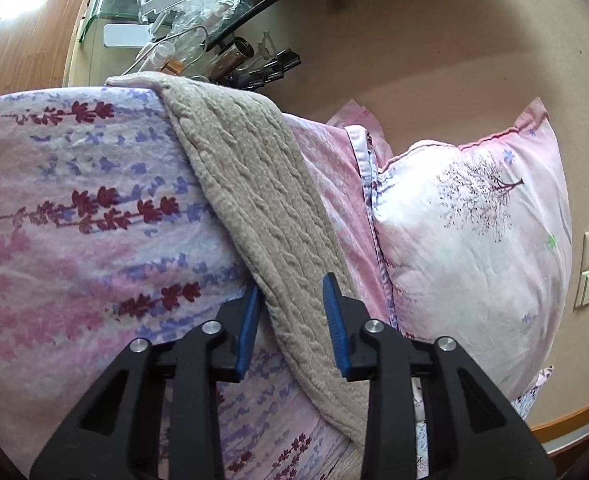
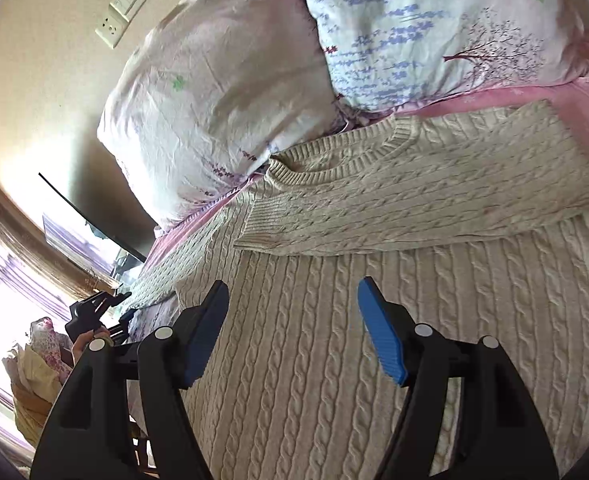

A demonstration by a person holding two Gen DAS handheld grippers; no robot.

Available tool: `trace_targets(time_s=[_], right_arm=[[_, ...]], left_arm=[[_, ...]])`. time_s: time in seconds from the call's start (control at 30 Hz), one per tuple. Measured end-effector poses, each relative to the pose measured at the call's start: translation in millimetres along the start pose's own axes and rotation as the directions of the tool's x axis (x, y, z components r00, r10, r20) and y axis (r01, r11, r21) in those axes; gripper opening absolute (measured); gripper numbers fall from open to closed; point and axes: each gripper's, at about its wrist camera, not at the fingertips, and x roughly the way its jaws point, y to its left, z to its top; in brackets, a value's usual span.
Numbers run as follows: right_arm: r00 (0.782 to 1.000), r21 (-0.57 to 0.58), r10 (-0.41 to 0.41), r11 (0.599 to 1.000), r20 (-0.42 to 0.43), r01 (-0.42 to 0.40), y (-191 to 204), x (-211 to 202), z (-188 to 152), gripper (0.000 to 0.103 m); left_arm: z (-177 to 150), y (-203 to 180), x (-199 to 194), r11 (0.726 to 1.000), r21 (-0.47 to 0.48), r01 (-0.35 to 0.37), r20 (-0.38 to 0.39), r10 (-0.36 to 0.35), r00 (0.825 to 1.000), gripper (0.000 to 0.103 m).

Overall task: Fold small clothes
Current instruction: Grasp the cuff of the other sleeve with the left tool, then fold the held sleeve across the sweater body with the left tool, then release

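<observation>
The bed [image 1: 74, 200], in a lavender-print cover, fills the left wrist view and runs past its edges. A beige cable-knit sweater [image 2: 334, 340] lies flat on it, one sleeve [image 2: 414, 208] folded across the chest below the collar; its hem is cut off. Two pillows [image 2: 214, 92] lean on the wall. The right gripper [image 2: 294, 332] hovers over the sweater, jaws apart. The left gripper [image 1: 292, 320] has its jaws apart astride a sweater edge [image 1: 254, 184]; contact is unclear. Shelf clutter [image 1: 198, 28] is blurred.

Floral pillow [image 1: 474, 240] against wall; cluttered glass shelf [image 1: 142, 4], contents unclear.
</observation>
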Motion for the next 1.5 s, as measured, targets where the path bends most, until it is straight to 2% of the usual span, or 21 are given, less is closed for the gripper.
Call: trace_targets(time_s=[0.1,0.13,0.23,0.33,0.4,0.47,0.57,0.63,0.7,0.8,0.87,0.93,1.0,1.03,1.17,1.2,1.27,1.3,1.4,1.47,1.5], right_arm=[[0.999,0.015,-0.021,1.0,0.029,0.021,-14,-15,1,0.07],[0.999,0.019,-0.033,0.999,0.04,0.032,-20,-21,0,0.07],[0.996,0.038,-0.065,0.997,0.066,0.062,-35,-36,1,0.071],[0.992,0.06,-0.09,0.995,0.086,0.085,-50,-48,-1,0.071],[0.989,0.072,-0.108,0.992,0.097,0.102,-60,-54,-3,0.072],[0.987,0.085,-0.124,0.99,0.105,0.115,-68,-59,-5,0.072],[0.984,0.107,-0.135,0.987,0.113,0.123,-80,-66,-10,0.072],[0.984,0.122,-0.134,0.985,0.117,0.12,-85,-69,-12,0.072],[0.983,0.133,-0.136,0.984,0.121,0.12,-91,-71,-14,0.073],[0.985,0.15,-0.135,0.982,0.11,0.118,-98,-68,-17,0.073],[0.986,0.156,-0.137,0.98,0.098,0.121,-101,-65,-18,0.073],[0.986,0.153,-0.141,0.98,0.095,0.125,-103,-66,-19,0.073],[0.984,0.146,-0.147,0.98,0.097,0.132,-105,-67,-19,0.073],[0.984,0.145,-0.149,0.98,0.098,0.134,-106,-67,-19,0.073],[0.985,0.155,-0.144,0.98,0.097,0.127,-112,-66,-18,0.073],[0.985,0.158,-0.142,0.979,0.097,0.126,-114,-66,-19,0.073],[0.985,0.159,-0.141,0.979,0.097,0.125,-116,-67,-20,0.073],[0.985,0.157,-0.143,0.98,0.099,0.126,-117,-68,-20,0.073],[0.982,0.154,-0.153,0.979,0.113,0.135,-120,-75,-21,0.073],[0.979,0.16,-0.161,0.977,0.128,0.14,-124,-81,-20,0.073],[0.977,0.165,-0.164,0.976,0.135,0.141,-126,-84,-20,0.073]], left_arm=[[8,3,4,0.999,-0.031,0.013,-0.013,-0.014,1.0,0.02],[9,2,5,0.999,-0.029,0.021,-0.009,-0.021,1.0,0.007],[3,-10,0,0.998,0.005,0.056,0.012,-0.056,0.998,0.007],[-12,-45,-6,0.986,0.086,0.14,-0.003,-0.14,0.99,0.006],[-31,-76,-7,0.965,0.137,0.222,-0.037,-0.219,0.975,0.006],[-56,-111,-5,0.931,0.207,0.299,-0.086,-0.288,0.954,0.006],[-105,-161,6,0.865,0.287,0.412,-0.202,-0.366,0.908,0.006],[-146,-186,22,0.819,0.321,0.475,-0.3,-0.388,0.871,0.006],[-187,-201,42,0.795,0.349,0.497,-0.391,-0.358,0.848,0.006],[-248,-201,81,0.791,0.409,0.454,-0.487,-0.231,0.842,0.007],[-273,-187,106,0.822,0.406,0.399,-0.534,-0.142,0.834,0.008],[-280,-171,120,0.86,0.362,0.359,-0.557,-0.109,0.823,0.011],[-274,-161,122,0.886,0.329,0.326,-0.547,-0.103,0.831,0.017],[-268,-158,120,0.895,0.316,0.316,-0.53,-0.11,0.841,0.024],[-234,-153,109,0.923,0.281,0.264,-0.428,-0.126,0.895,0.026],[-227,-153,108,0.929,0.273,0.252,-0.406,-0.126,0.905,0.025],[-218,-155,107,0.937,0.256,0.237,-0.375,-0.13,0.918,0.009],[-217,-159,107,0.936,0.257,0.241,-0.367,-0.137,0.92,0.009],[-234,-188,101,0.893,0.341,0.295,-0.363,-0.164,0.917,0.007],[-261,-216,98,0.83,0.432,0.352,-0.39,-0.18,0.903,0.007],[-280,-231,96,0.784,0.495,0.374,-0.401,-0.175,0.899,0.007]])
